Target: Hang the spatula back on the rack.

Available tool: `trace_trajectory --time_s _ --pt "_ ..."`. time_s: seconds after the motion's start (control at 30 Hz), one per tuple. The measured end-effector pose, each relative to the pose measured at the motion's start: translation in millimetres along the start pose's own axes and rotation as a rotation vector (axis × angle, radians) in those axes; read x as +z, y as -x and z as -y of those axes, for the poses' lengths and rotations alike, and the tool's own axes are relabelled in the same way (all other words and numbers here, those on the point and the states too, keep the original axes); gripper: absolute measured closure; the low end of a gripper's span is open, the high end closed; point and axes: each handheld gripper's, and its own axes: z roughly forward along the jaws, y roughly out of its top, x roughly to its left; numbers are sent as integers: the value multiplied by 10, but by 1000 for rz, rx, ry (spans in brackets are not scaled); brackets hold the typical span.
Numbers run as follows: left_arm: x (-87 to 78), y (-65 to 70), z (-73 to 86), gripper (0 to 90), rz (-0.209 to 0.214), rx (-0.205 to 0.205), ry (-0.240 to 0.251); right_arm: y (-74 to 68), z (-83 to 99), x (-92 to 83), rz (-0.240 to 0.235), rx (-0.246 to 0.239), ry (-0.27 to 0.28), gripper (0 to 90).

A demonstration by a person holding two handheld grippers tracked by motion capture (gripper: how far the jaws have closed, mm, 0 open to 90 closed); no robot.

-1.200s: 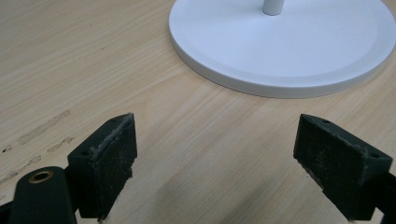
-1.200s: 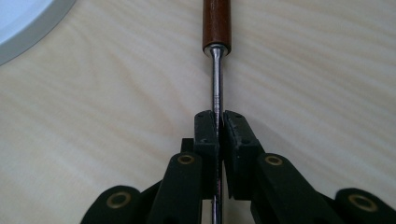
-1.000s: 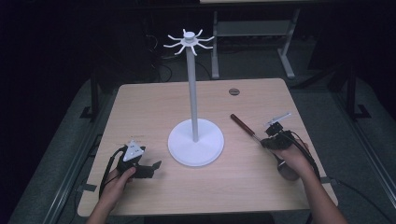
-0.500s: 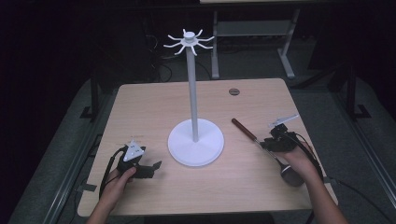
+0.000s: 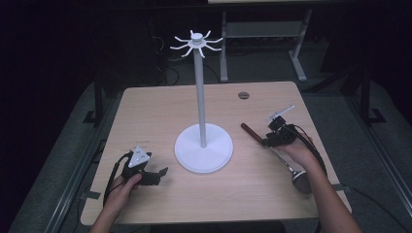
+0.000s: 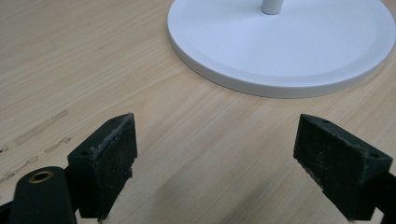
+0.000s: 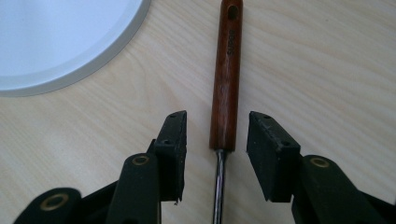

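Barely started, from how it's looking. The ladle (image 5: 274, 151) is lying flat on the table (image 5: 160, 107), right of the stand (image 5: 203, 145), with its wooden handle (image 7: 226, 74) pointing toward the stand's base and the metal bowl end (image 5: 301, 180) sitting near the front edge by the person's right forearm. My guess is the goal is hanging it on one of the hooks (image 5: 196, 42) at the top of the pole, since there's a hole in the handle's far end, and none of that is happening yet: the hooks are all bare.

The right claw (image 7: 217, 133) is straddling the handle right where the wood meets the metal shank. Its jaws have just been opening, and now they're standing about halfway apart with a clear gap on each side of the handle, so nothing is gripped. The handle is between them, but the pads aren't pressing on it.

The left claw (image 6: 215, 154) is sitting low over bare table near the front left, jaws spread wide with nothing in them, pointing at the stand's white base (image 6: 280, 46).

So what's remaining is pretty much everything: getting a proper grip, lifting, lining the hole up with a hook and letting it hang. The left one will probably be steadying the stand.
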Motion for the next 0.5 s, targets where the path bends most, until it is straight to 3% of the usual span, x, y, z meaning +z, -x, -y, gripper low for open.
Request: trace_trajectory --time_s 0.3,0.5 --pt "-4 -1 0 128 2 2 -1 19 -300 131 6 -35 -85 590" --pt "-8 -2 0 128 4 3 0 69 -384 275 -5 -38 -186 615"
